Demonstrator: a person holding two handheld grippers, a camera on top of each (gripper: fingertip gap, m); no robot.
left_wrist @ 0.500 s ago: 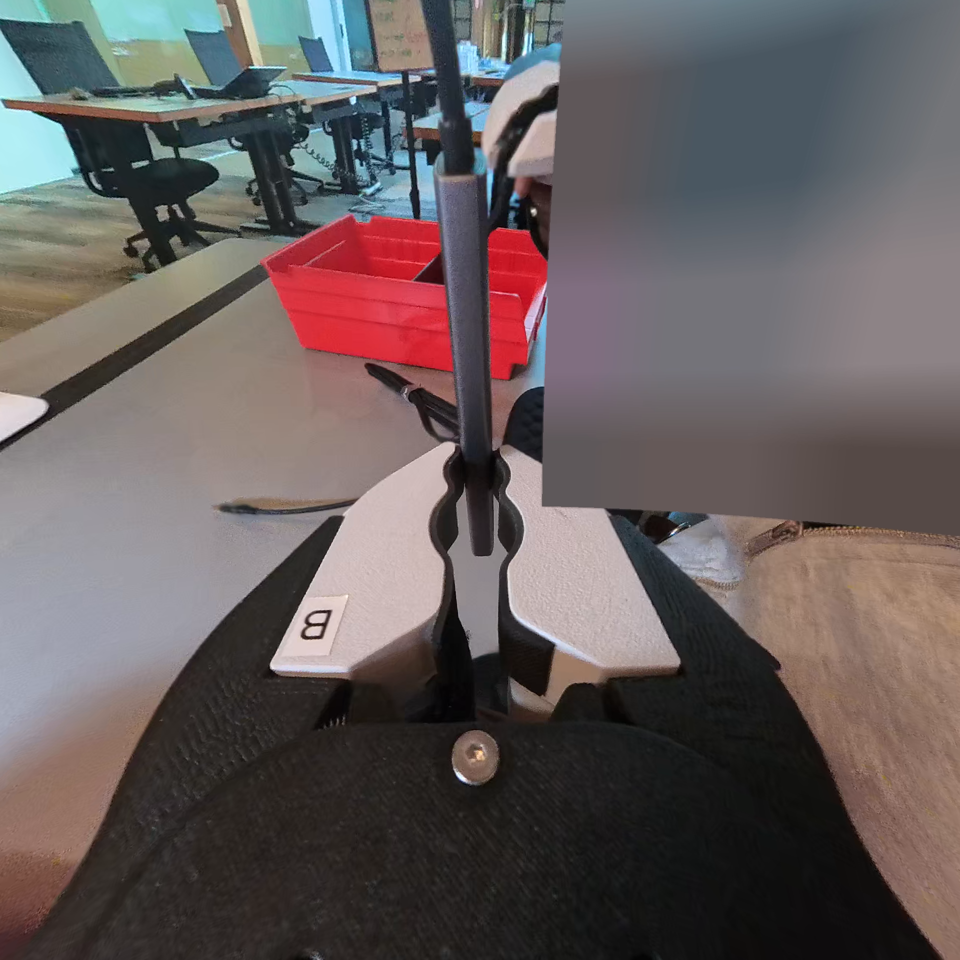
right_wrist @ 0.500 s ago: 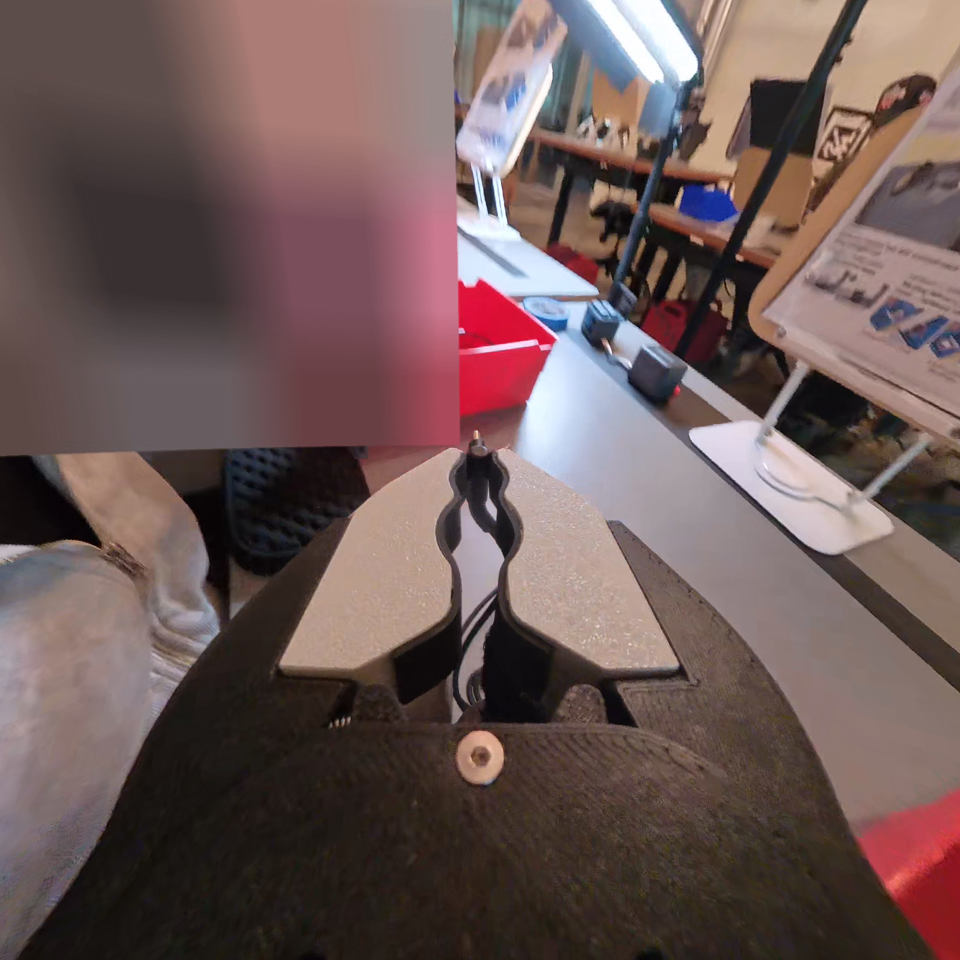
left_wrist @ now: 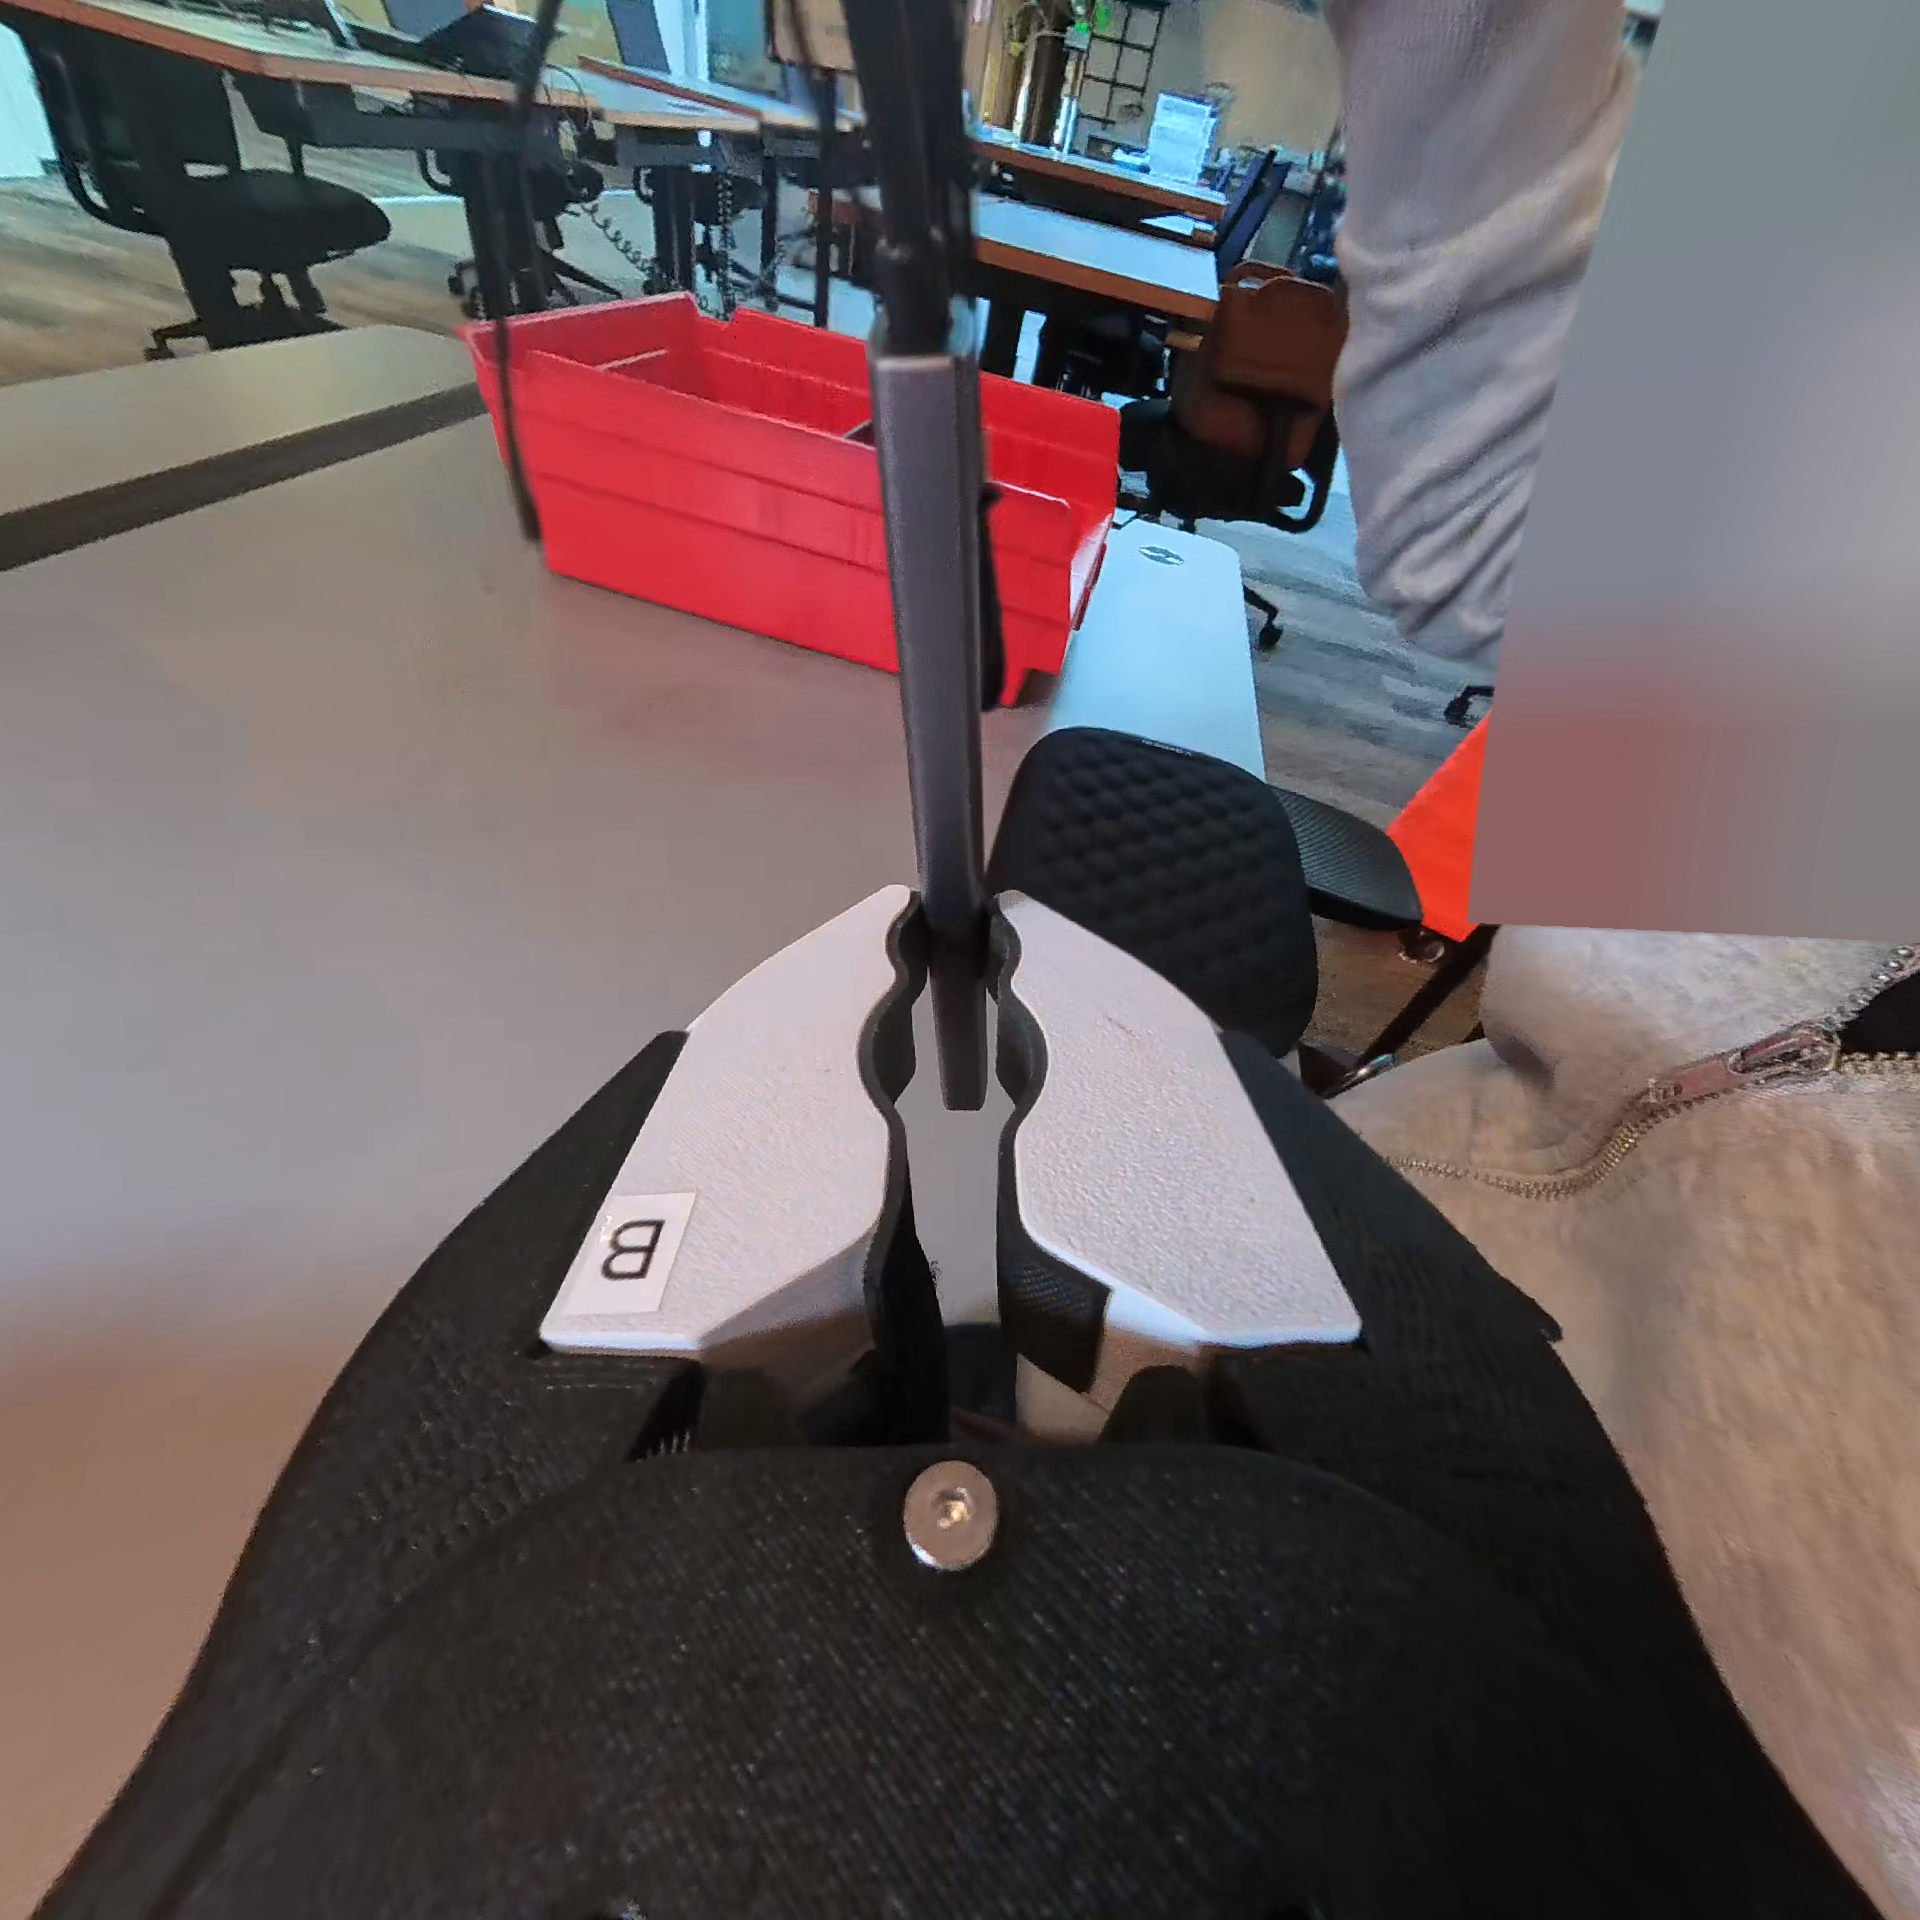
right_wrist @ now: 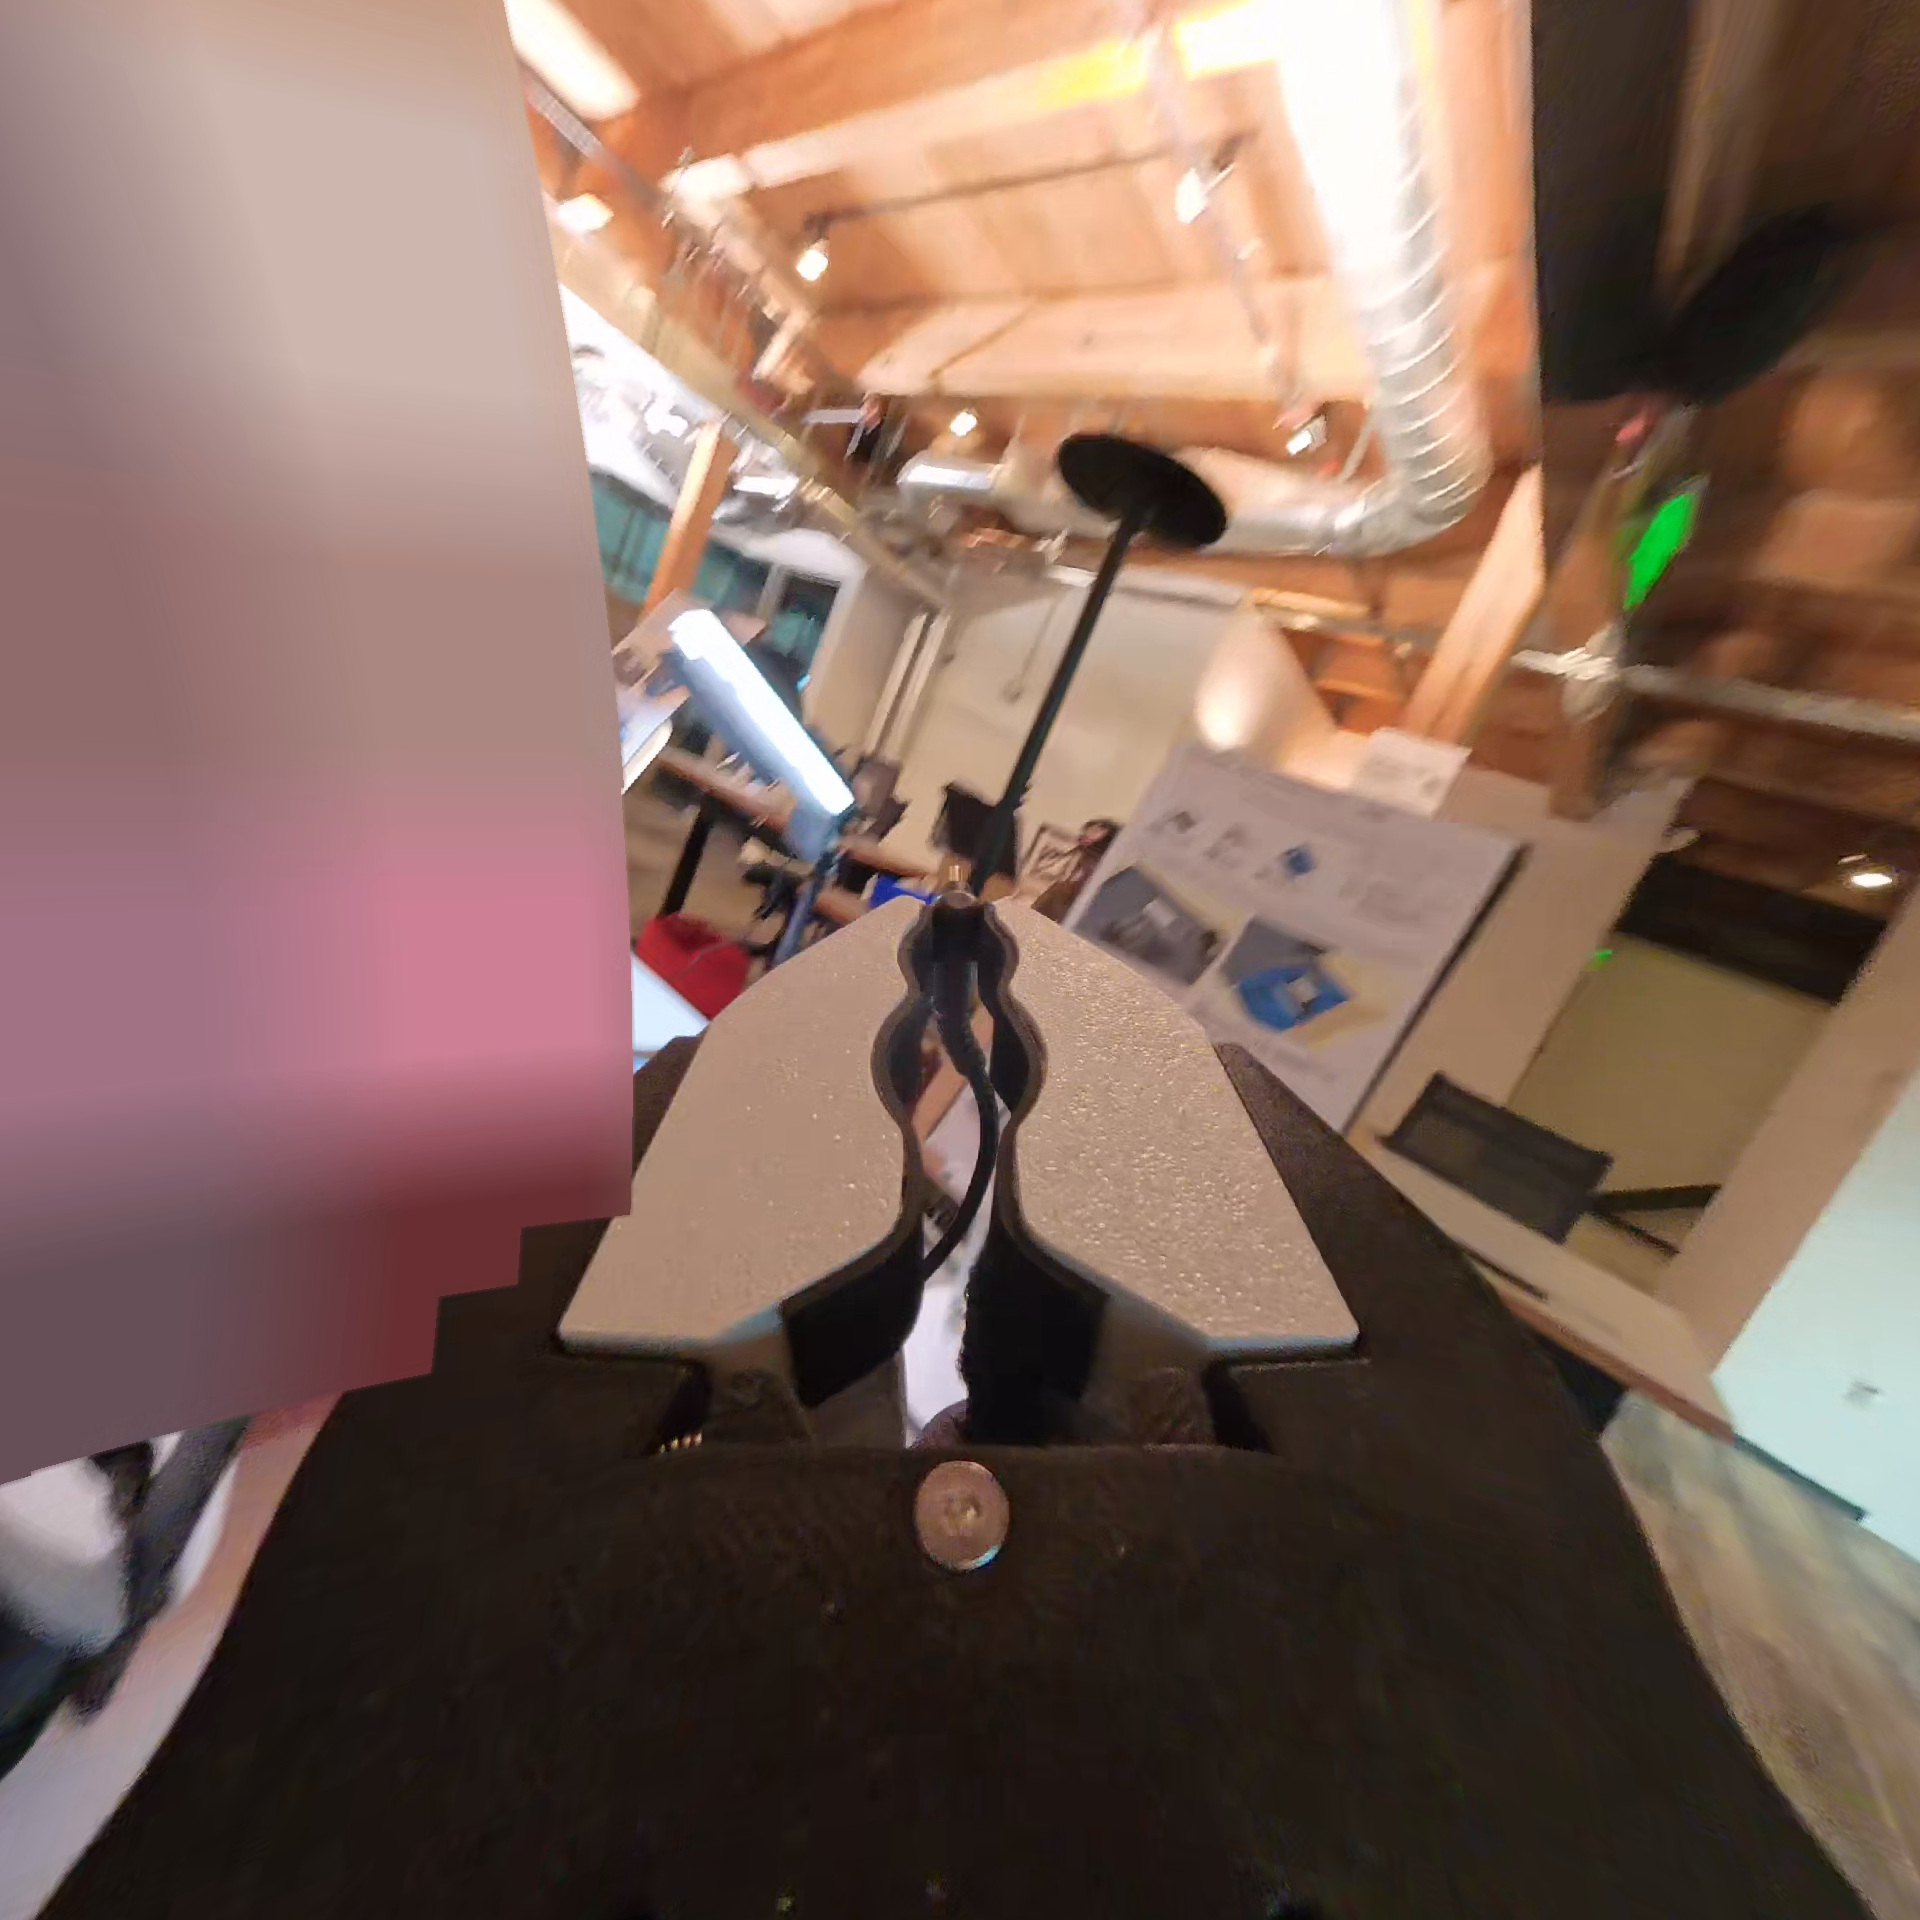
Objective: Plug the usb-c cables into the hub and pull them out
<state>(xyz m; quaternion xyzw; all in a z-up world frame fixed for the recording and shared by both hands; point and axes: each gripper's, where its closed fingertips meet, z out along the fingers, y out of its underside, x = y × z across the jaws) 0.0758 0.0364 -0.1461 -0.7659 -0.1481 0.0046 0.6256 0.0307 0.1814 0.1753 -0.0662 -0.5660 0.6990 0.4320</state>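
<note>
My left gripper [left_wrist: 951,920] is shut on a slim dark grey hub [left_wrist: 930,644], held edge-on and pointing away above the grey table [left_wrist: 343,831]. Black cables [left_wrist: 914,156] run up from the hub's far end. My right gripper [right_wrist: 954,920] is shut on a black usb-c cable plug [right_wrist: 951,940]; its metal tip pokes out past the fingertips and its cable [right_wrist: 977,1153] loops back between the fingers. The right gripper is tilted up toward the ceiling, and neither gripper shows in the other's view.
A red bin [left_wrist: 790,488] stands on the table beyond the hub. A black mesh chair back [left_wrist: 1143,862] and a person's grey zipped sleeve [left_wrist: 1683,1195] are at the right. The right wrist view shows a black pole [right_wrist: 1070,675], a poster board [right_wrist: 1288,935] and ceiling ducts. There is about 35 cm between the tips of the two grippers.
The right gripper has swung upward with the plug, from facing the table to facing the ceiling. The left gripper with the hub has shifted, so the red bin now sits more central.
</note>
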